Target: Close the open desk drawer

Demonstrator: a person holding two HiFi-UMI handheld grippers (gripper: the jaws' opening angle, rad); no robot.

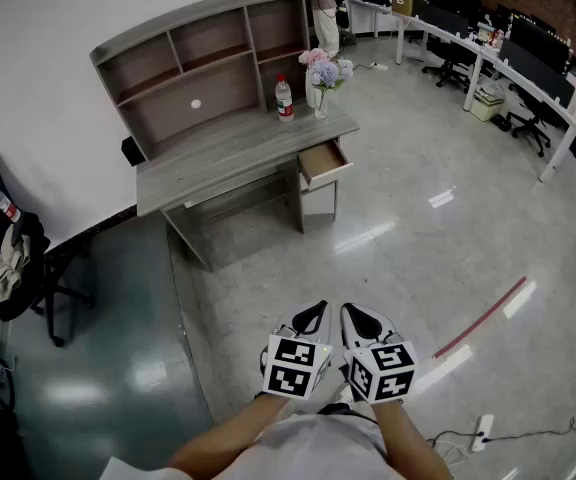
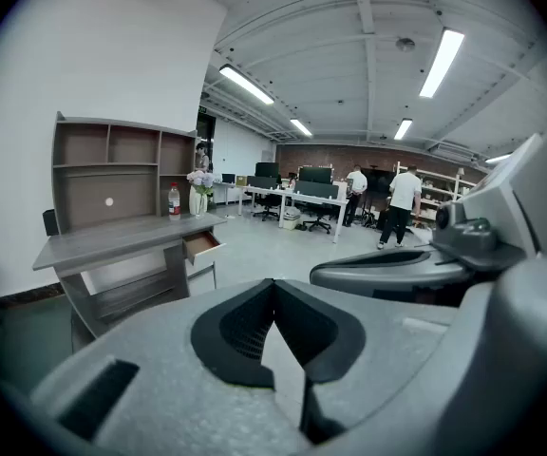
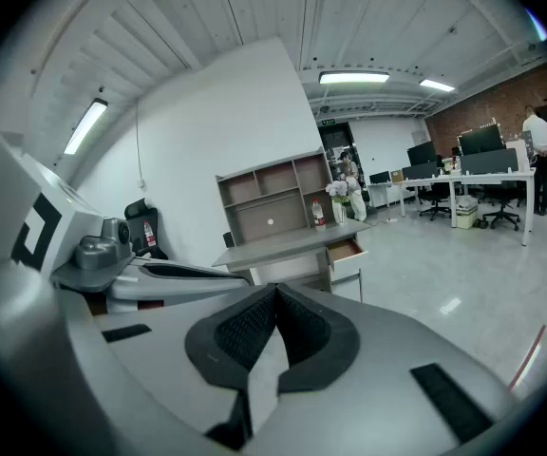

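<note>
Left claw (image 1: 316, 313), right claw (image 1: 352, 313): pale grey moulded shells, black ribbed pads (image 3: 243, 332) inside. Each carries a cube (image 1: 296, 366) faced with black-and-white square markers. Whitish top (image 1: 318, 450) at 6 o'clock.

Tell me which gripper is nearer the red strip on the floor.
Right. In the head view the right gripper hangs left of the red strip. The left gripper is further left, on the right gripper's far side.
</note>
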